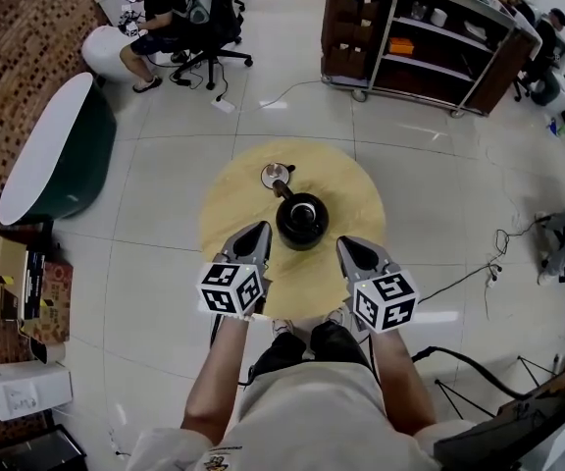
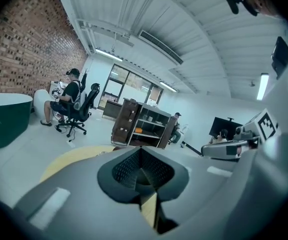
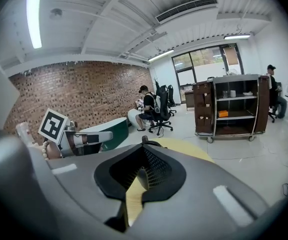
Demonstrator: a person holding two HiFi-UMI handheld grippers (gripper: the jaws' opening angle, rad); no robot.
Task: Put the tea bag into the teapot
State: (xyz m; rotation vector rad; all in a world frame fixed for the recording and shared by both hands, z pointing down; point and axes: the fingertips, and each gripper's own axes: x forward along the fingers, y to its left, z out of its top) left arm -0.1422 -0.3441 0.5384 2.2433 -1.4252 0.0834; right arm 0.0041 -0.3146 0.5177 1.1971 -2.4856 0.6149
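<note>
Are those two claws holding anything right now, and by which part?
Nothing. The left claw and the right claw are both shut and empty, near the black teapot on the round table.

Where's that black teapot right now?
In the head view, the black teapot sits near the middle of the round wooden table, just ahead of and between the left tongs and right tongs.

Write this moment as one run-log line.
left gripper: shut, empty | right gripper: shut, empty | black round teapot: on round wooden table, untouched
</note>
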